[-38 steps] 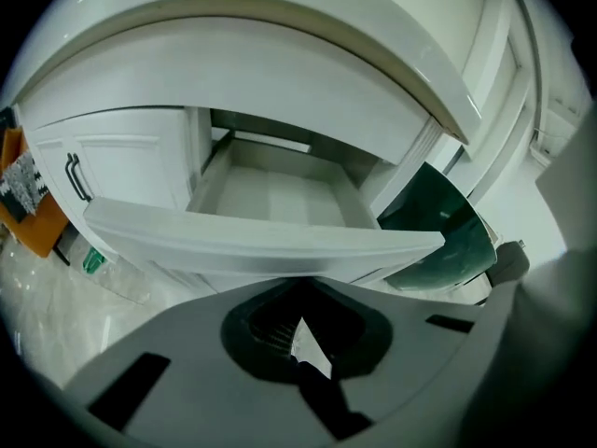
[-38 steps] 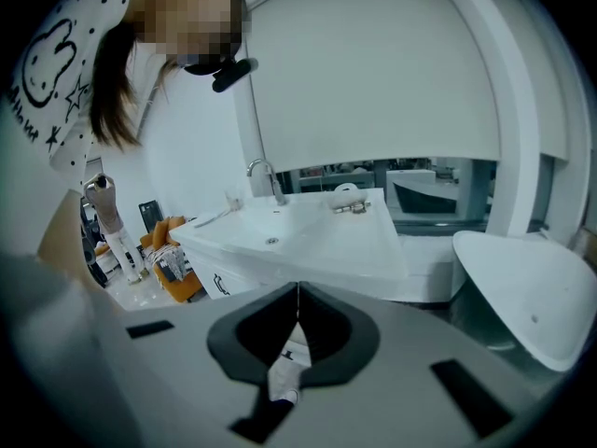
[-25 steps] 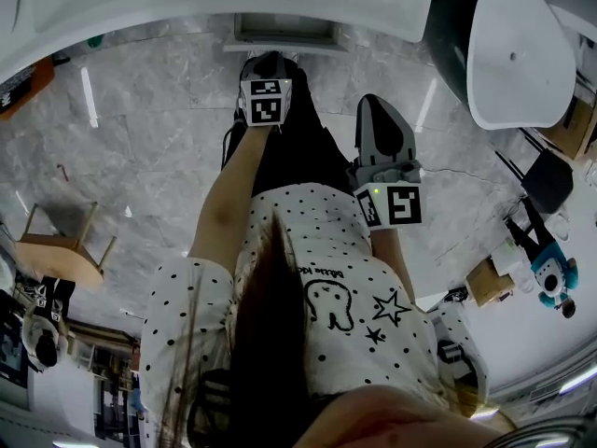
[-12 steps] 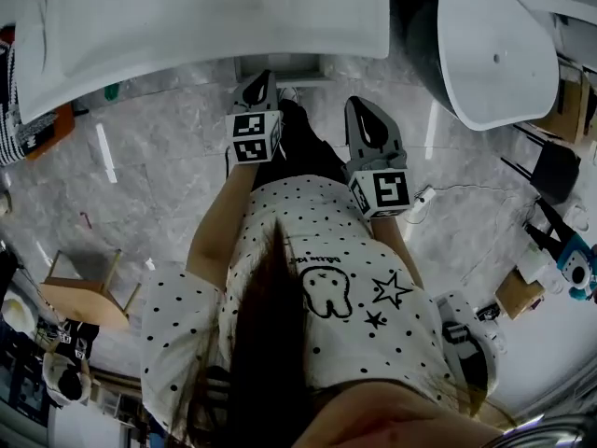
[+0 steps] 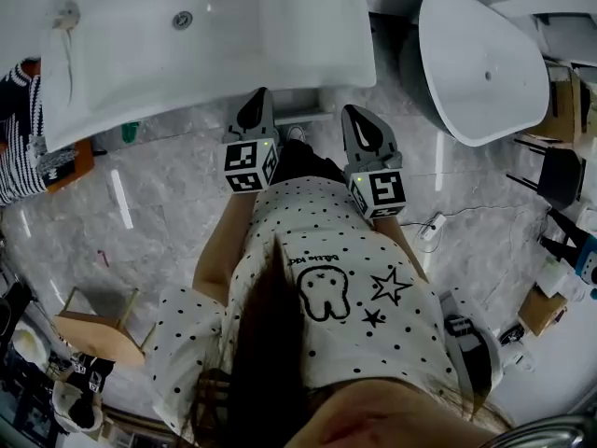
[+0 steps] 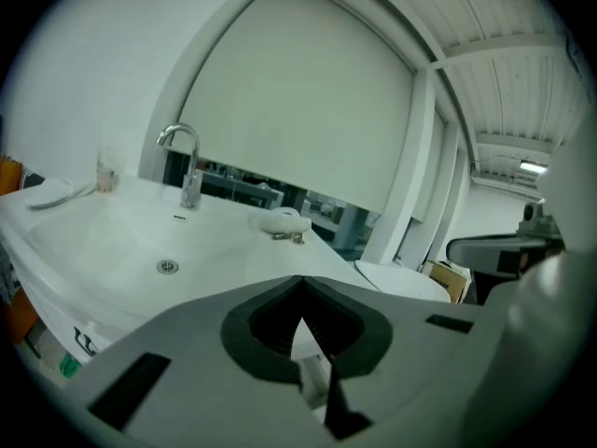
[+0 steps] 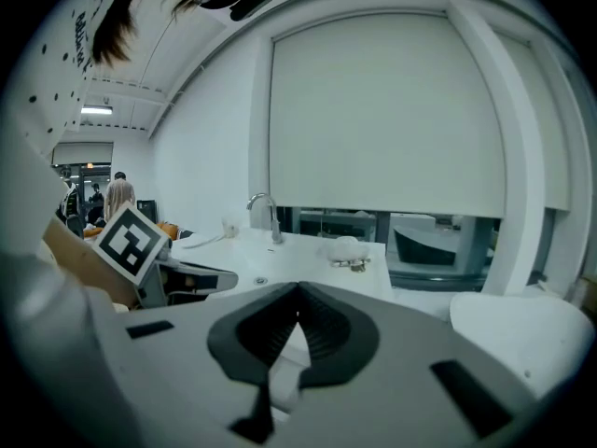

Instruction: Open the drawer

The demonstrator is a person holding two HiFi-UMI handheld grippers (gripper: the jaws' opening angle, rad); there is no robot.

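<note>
A white washbasin [image 5: 187, 45] fills the top of the head view. Under its near edge a strip of a pale cabinet front [image 5: 306, 112] shows between my grippers, and the basin hides most of it. No drawer handle shows in any view. My left gripper [image 5: 258, 99] is held at the basin's near edge, its jaw tips together and nothing in them. My right gripper [image 5: 356, 115] hangs beside it to the right, also shut and empty. In the left gripper view the left gripper [image 6: 300, 280] points over the bowl toward the faucet [image 6: 187, 161]. The right gripper [image 7: 298, 289] faces the same basin from further right.
An oval white tub [image 5: 485, 63] stands at the right, close to the right gripper. A wooden stool [image 5: 93, 329] is on the marble floor at the lower left. A cable with a plug [image 5: 431, 227] lies on the floor at the right. A white dish [image 6: 280, 222] rests on the basin's rim.
Both grippers have risen toward the basin's edge, the left one much further. The head view has tilted, so more of the basin and tub shows. Both pairs of jaws stayed shut.
</note>
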